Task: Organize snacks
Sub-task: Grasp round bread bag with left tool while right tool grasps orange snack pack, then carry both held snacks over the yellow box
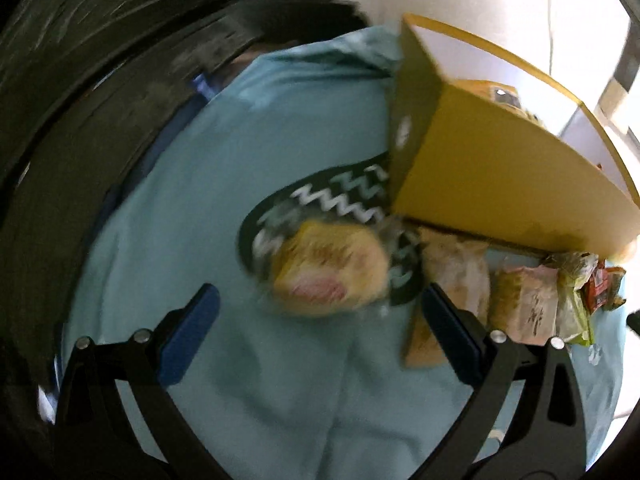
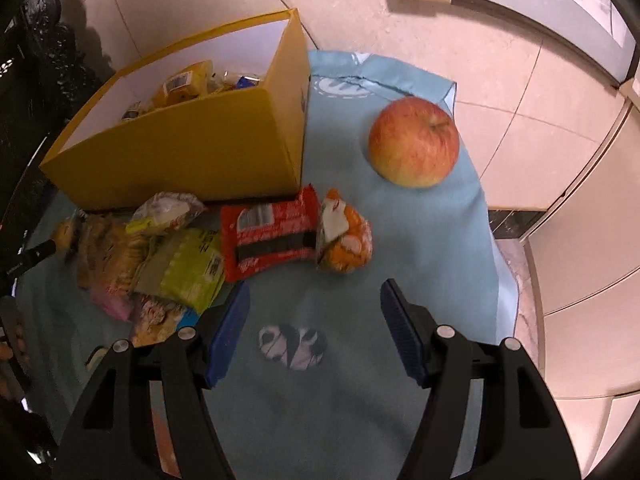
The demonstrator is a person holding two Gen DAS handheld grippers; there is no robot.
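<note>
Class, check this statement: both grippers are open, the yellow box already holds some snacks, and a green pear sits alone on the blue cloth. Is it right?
One detail is wrong: the lone fruit is a red-yellow apple, not a green pear, as the right wrist view shows. The right gripper and left gripper are open, and the yellow box holds snacks.

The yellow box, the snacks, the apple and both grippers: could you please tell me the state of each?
Yellow box: open-topped, upright, some snacks inside.
Red packet: sealed, flat on the cloth, outside the box.
Orange packet: on the cloth, touching the red packet.
Green packet: lying in the pile.
Apple: whole, standing apart.
Left gripper: open, empty.
Right gripper: open, empty.
</note>
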